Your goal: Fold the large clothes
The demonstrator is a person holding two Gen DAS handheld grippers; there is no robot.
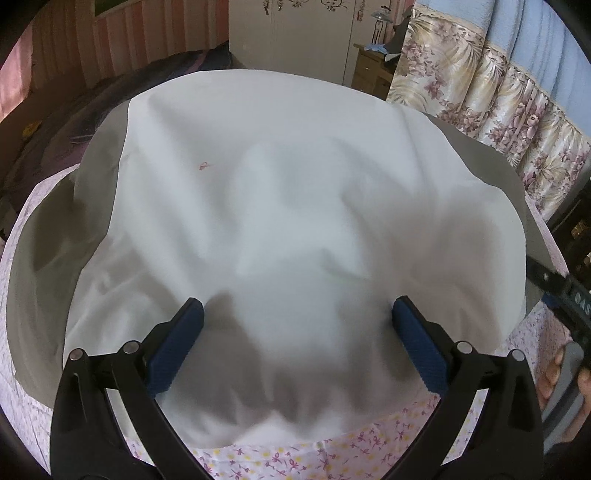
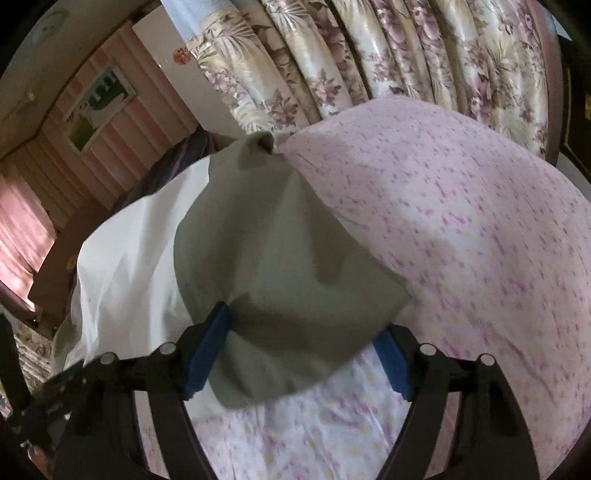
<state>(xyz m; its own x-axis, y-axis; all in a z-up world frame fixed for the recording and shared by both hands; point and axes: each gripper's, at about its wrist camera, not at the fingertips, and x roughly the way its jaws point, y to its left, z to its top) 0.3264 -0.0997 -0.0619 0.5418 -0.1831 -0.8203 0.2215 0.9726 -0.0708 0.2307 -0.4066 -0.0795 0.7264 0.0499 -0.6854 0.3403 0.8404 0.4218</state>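
Bedding fills most of what we see: a bed sheet (image 2: 461,229) in pale pink with small purple and yellow flowers covers the surface we work on. Behind it hang floral curtains (image 1: 491,96) with a blue blanket (image 1: 517,33) above them, and to the other side we see a pink striped wall (image 2: 110,122) with a framed picture (image 2: 99,103), a white wardrobe (image 1: 295,33) with scrollwork near its top, and a small wooden drawer chest (image 1: 371,70). On the sheet lies the garment (image 1: 266,206), white across the middle with olive-grey panels at both sides, rumpled and spread wide. We hold our left gripper (image 1: 298,314) over its near edge, blue pads spread wide with nothing between them. Our right gripper (image 2: 303,328) is likewise spread, and an olive-grey sleeve (image 2: 280,236) of the garment drapes down between its fingers; we cannot tell whether the cloth touches the pads. In the left view our right hand (image 1: 569,373) shows at the edge, gripping its tool. Writing on that tool is too blurred to read, and a tiny pink mark (image 1: 203,165) on the white cloth is also illegible.
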